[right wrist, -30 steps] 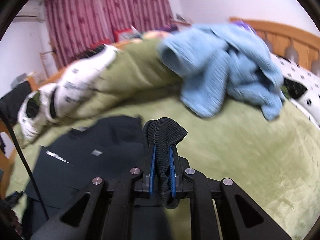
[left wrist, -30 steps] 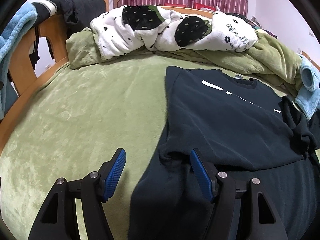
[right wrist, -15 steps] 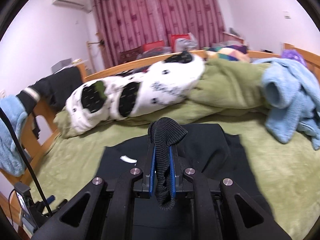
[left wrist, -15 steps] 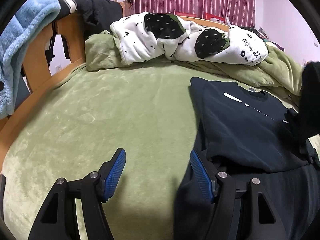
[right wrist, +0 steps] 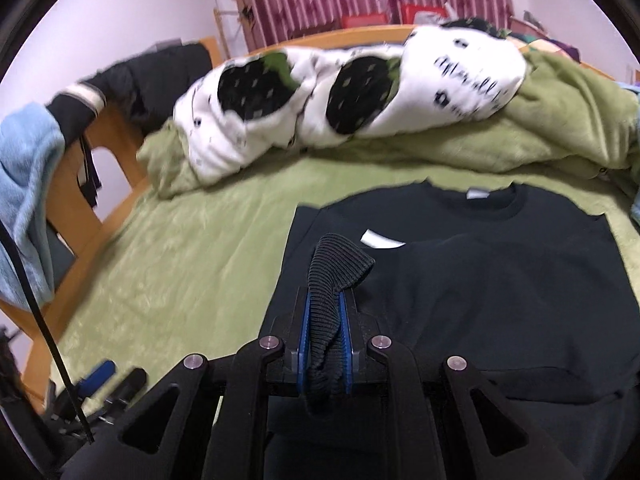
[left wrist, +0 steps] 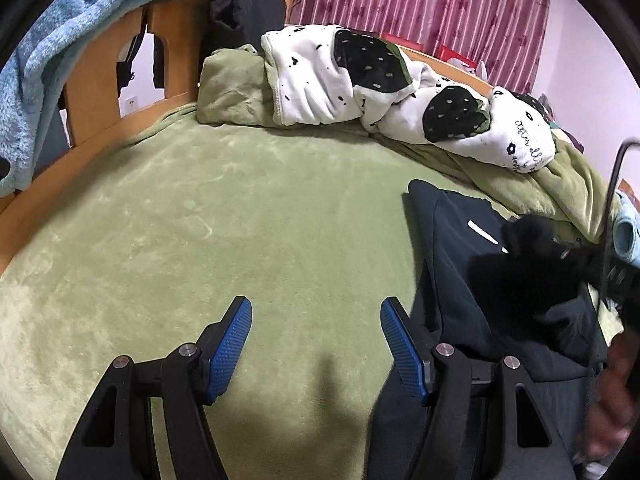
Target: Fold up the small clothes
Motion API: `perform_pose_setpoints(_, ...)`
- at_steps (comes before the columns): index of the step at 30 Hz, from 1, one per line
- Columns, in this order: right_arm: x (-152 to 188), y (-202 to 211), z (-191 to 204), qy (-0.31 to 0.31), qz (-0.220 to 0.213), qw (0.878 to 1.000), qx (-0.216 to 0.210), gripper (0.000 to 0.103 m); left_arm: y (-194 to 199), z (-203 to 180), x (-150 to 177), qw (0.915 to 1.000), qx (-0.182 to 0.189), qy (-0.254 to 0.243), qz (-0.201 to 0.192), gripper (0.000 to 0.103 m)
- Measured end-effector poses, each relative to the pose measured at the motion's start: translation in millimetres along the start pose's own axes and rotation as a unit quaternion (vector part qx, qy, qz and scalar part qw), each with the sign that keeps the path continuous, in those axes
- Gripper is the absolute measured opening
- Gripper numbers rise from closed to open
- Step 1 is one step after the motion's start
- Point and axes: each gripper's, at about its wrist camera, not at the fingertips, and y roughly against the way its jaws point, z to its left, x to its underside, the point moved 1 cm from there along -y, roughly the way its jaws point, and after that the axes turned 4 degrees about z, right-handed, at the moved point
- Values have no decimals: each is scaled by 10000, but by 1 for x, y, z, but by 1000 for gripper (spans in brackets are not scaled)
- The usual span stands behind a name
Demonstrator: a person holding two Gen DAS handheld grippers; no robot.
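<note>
A dark navy sweatshirt [right wrist: 500, 280] lies on the green bed cover, neck toward the far side, with a white label at the collar. My right gripper [right wrist: 325, 304] is shut on its ribbed sleeve cuff [right wrist: 332, 268] and holds it above the left part of the chest. In the left wrist view the sweatshirt [left wrist: 460, 264] lies to the right. My left gripper [left wrist: 316, 336] is open and empty over bare green cover beside the sweatshirt's left edge; its right finger [left wrist: 400, 344] sits at that edge.
A white blanket with black strawberry print [left wrist: 400, 92] lies on a bunched green quilt [left wrist: 232, 88] at the far side. A wooden bed frame [left wrist: 100, 92] with a light blue towel [left wrist: 36, 72] and a dark garment stands on the left. Pink curtains hang behind.
My right gripper has carried the cuff leftward across the sweatshirt, over its chest. My left gripper has moved left off the sweatshirt onto the bare cover, still open.
</note>
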Motion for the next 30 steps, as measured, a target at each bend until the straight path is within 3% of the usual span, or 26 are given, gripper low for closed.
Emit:
perform_pose_setpoints(3,7,-3,-2,92,170,9994,-278,24,0,1,-1,10000,-3,-4,-19,65)
perform_pose_setpoints(5,10,7,-6,213,98,9995,-226,42,1,-2,0,10000,10,-43,-39,65)
perform_pose_setpoints(6,11,15,-9,282,-19,9995,-156,43,1,-3,1,10000,17,-72,-51,65)
perform_pose_setpoints(10,15,52,-43,401,-335,9984,220,44,5,-16,6,9995,39,-267,-173,65)
perform_pose_setpoints(18,46,114,-180,43,-584,9886,1386,44,7,-55,12,9984,308,-477,-74,65)
perform_pose_setpoints(24,69,116,-263,-583,-471,9856,1519,44,0,-92,24,9965,504,-660,29,65)
perform_pose_setpoints(28,80,113,-288,-687,-424,9853,1508,44,-7,-120,31,9949,634,-781,118,64)
perform_pose_setpoints(30,82,113,-295,-627,-422,9851,1546,44,-12,-136,36,9936,593,-952,122,58)
